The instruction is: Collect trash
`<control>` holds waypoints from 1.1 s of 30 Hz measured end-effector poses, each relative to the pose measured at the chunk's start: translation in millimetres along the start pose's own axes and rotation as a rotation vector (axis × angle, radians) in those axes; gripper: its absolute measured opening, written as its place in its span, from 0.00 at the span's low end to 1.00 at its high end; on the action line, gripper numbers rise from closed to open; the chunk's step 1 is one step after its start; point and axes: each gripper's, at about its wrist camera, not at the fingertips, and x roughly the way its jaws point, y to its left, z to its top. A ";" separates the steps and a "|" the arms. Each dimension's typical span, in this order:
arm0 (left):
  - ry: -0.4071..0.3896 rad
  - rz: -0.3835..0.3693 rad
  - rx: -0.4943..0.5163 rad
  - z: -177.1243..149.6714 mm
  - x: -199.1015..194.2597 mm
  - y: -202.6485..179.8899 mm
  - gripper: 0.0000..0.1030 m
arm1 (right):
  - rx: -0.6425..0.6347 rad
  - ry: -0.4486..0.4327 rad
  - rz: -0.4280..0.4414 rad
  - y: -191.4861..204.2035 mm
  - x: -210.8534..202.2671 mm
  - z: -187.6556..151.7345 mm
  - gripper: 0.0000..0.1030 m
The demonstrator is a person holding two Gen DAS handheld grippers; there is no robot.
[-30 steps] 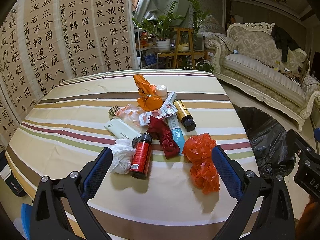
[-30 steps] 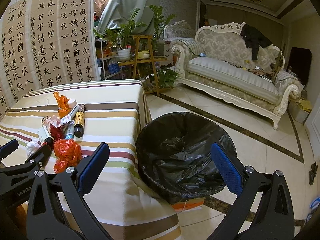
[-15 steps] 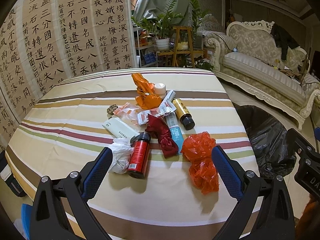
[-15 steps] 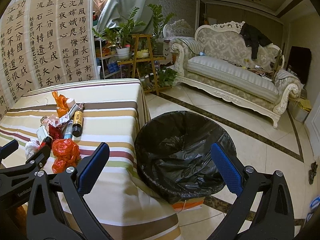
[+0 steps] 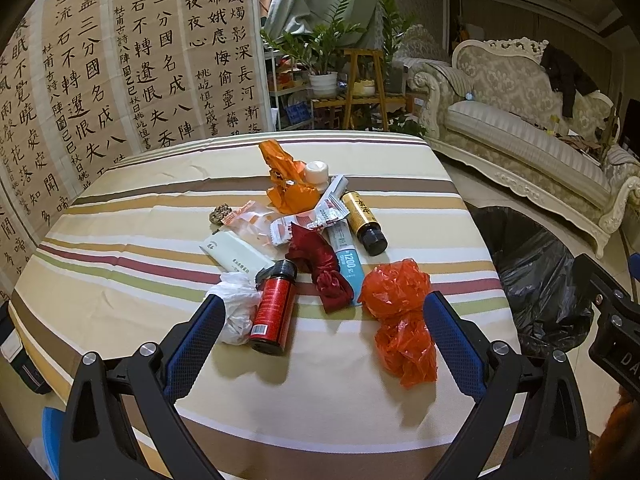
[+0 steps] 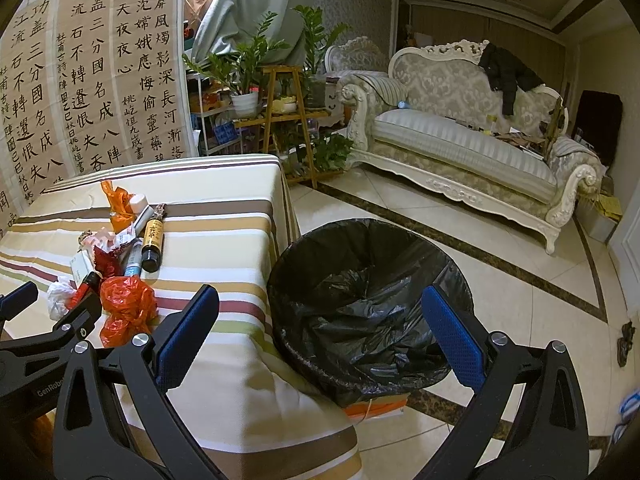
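In the left wrist view, the left gripper (image 5: 320, 312) hangs over the near edge of a striped table (image 5: 120, 280) with its two blue-padded fingers (image 5: 192, 344) spread wide and nothing between them. A pile of trash lies ahead of it in the middle of the cloth: a red bottle (image 5: 273, 307) lying on its side, touching a crumpled white tissue (image 5: 236, 304) on its left; a red plastic bag (image 5: 400, 312) just inside the right finger; a dark red wrapper (image 5: 320, 268) lying partly over a blue tube (image 5: 346, 258); a gold bottle (image 5: 362, 222) with a black cap; a pale flat packet (image 5: 236, 254); and an orange bag (image 5: 288, 184) beside a small white cap (image 5: 317, 172) at the far end. A bin lined with a black bag (image 5: 532, 280) stands on the floor just off the table's right side. In the right wrist view, the right gripper (image 6: 320, 328) is likewise wide open and empty, held above the gap between the table (image 6: 224, 240) corner and the bin (image 6: 368, 304), whose liner looks empty. The left gripper's black frame (image 6: 52, 328) shows at the left edge, near the red plastic bag (image 6: 126, 308), with the rest of the trash behind it. A cream sofa (image 6: 460, 140) stands across the tiled floor.
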 end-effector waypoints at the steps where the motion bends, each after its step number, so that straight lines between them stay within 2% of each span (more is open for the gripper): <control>1: 0.001 0.000 0.000 -0.1 0.1 0.0 0.94 | 0.000 0.002 0.000 -0.2 0.5 -0.3 0.96; 33: 0.032 -0.014 0.011 -0.3 6.5 -2.5 0.94 | 0.009 0.030 -0.003 -3.5 6.3 -3.3 0.96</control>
